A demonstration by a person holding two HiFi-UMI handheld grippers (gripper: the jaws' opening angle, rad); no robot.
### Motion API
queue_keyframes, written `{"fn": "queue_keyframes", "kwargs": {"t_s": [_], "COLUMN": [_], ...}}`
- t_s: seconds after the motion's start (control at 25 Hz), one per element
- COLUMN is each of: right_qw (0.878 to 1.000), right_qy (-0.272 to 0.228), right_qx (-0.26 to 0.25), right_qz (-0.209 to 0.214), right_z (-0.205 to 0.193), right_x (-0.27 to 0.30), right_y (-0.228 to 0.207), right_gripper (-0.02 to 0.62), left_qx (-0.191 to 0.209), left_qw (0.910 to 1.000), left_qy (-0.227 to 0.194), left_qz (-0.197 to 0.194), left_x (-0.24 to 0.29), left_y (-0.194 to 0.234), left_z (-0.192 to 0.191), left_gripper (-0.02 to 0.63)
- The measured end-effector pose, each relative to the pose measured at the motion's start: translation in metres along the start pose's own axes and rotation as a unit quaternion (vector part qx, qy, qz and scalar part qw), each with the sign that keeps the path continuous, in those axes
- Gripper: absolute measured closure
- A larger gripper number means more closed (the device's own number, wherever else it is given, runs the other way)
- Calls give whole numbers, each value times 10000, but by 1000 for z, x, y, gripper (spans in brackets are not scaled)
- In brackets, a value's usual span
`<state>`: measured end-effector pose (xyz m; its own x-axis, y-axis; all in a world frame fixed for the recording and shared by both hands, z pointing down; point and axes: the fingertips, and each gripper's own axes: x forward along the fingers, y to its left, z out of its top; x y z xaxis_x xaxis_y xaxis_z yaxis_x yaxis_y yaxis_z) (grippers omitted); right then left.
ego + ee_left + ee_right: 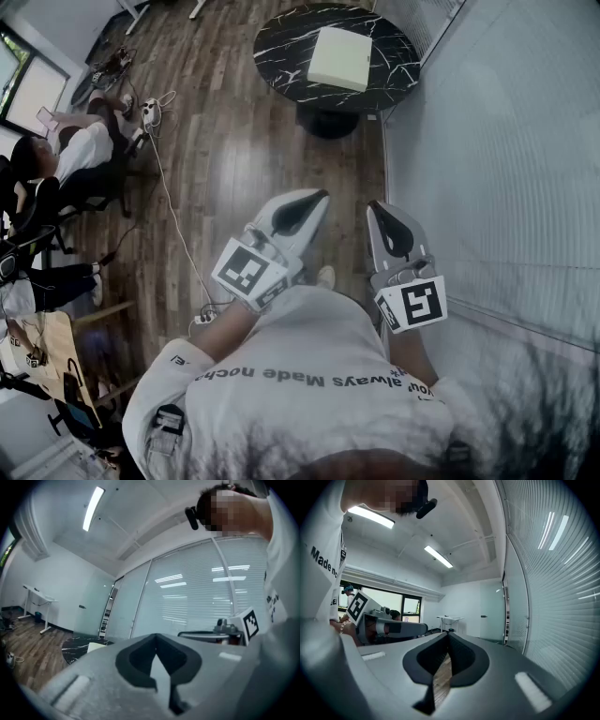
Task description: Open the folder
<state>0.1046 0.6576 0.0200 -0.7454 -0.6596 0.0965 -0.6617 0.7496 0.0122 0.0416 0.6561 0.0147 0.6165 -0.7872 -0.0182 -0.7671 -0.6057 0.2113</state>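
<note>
One pale square folder [340,58] lies flat on the single round dark table [277,49], well apart from the two grippers, the left gripper [316,198] and right gripper [377,207], both closed on nothing; opening is judged not begun, and the next move calls for approaching the table.

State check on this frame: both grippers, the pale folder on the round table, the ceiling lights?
left gripper: shut, nothing between the jaws.
right gripper: shut, nothing between the jaws.
folder: closed, lying flat on the round table, far from both grippers.
ceiling lights: on.
</note>
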Motion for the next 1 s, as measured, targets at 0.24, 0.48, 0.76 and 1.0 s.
{"fn": "queue_keyframes", "kwargs": {"t_s": [0.24, 0.48, 0.76, 1.0], "right_qw": [10000, 10000, 9997, 9996], "right_qy": [-65, 36, 126, 82], "right_qx": [7, 75, 176, 281], "right_qz": [-70, -2, 78, 15], "right_z": [1, -8, -14, -25], "right_x": [20, 47, 79, 103], "right_y": [13, 34, 27, -15], "right_gripper": [594, 594, 594, 594], "left_qx": [-46, -92, -164, -127], "left_qw": [10000, 9997, 9994, 9995], "left_qy": [-20, -33, 47, 108], "left_qz": [44, 208, 314, 285], "left_x": [-16, -38, -32, 13], "left_y": [21, 53, 84, 108], "left_z": [1, -4, -8, -13], "left_gripper": [603, 603, 603, 603]}}
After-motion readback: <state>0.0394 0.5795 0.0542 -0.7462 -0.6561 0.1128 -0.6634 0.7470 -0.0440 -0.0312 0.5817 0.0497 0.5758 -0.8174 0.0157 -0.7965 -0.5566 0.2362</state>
